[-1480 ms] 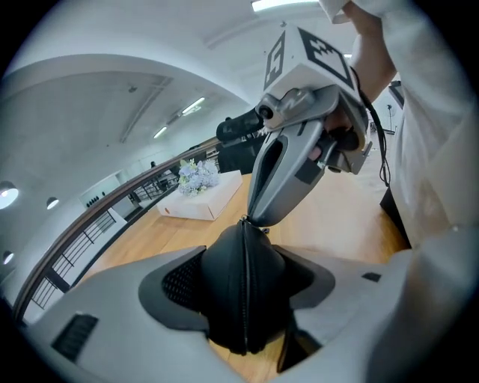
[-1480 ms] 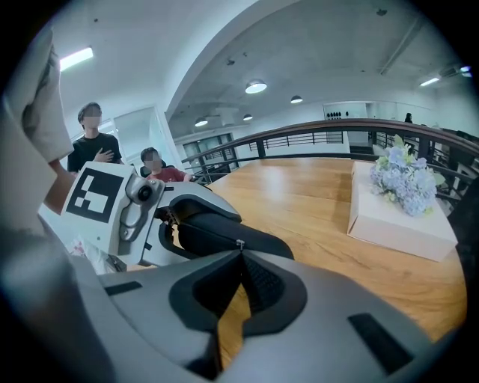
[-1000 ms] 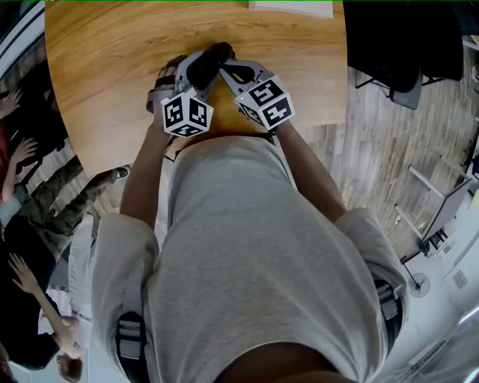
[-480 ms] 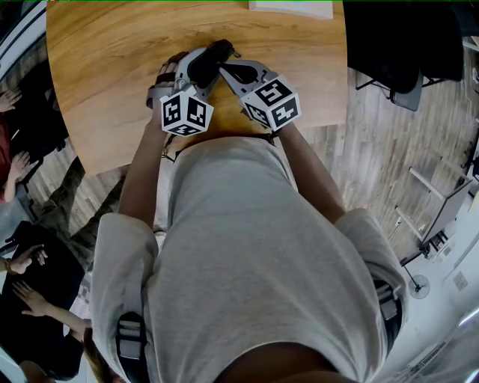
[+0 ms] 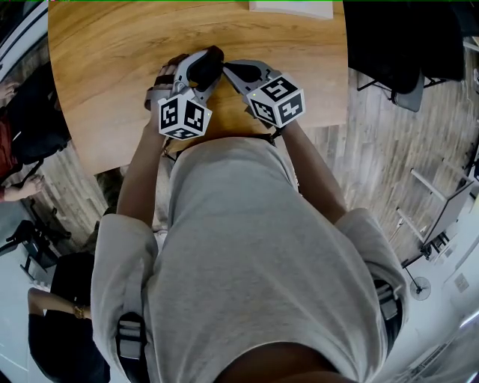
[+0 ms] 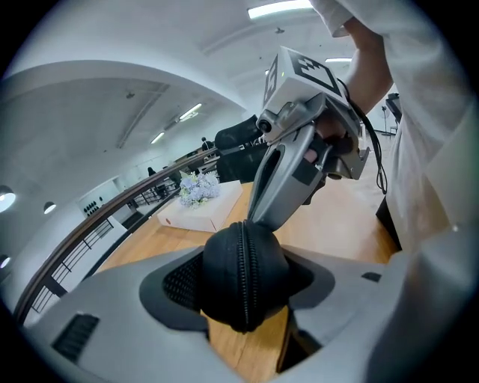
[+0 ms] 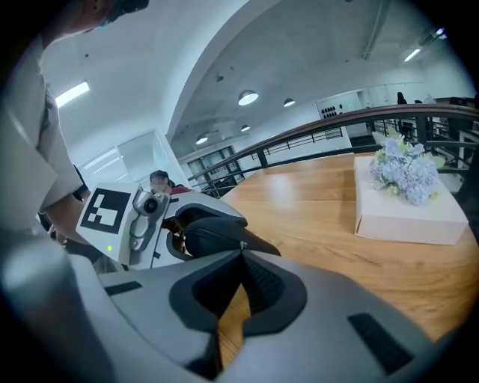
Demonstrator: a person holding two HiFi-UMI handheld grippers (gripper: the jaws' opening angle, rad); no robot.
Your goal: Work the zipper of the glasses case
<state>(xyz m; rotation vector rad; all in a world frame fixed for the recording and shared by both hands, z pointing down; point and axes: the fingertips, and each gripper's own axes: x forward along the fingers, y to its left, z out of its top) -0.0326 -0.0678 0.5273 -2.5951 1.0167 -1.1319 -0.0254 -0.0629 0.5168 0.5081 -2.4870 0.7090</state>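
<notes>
The black glasses case sits between the pads of my left gripper, which is shut on it, the zipper line facing the camera. In the head view the case is held over the round wooden table, near its front edge, in my left gripper. My right gripper is shut, with the small metal zipper pull pinched at its tips against the case's end. From the left gripper view the right gripper comes down onto the top of the case.
A white box topped with pale flowers stands farther out on the table. A white flat object lies at the table's far edge. A black chair stands to the right, and people are at the left.
The right gripper's marker cube has turned slightly and shifted a little up and right. Both grips are unchanged. The people at the left edge have moved.
</notes>
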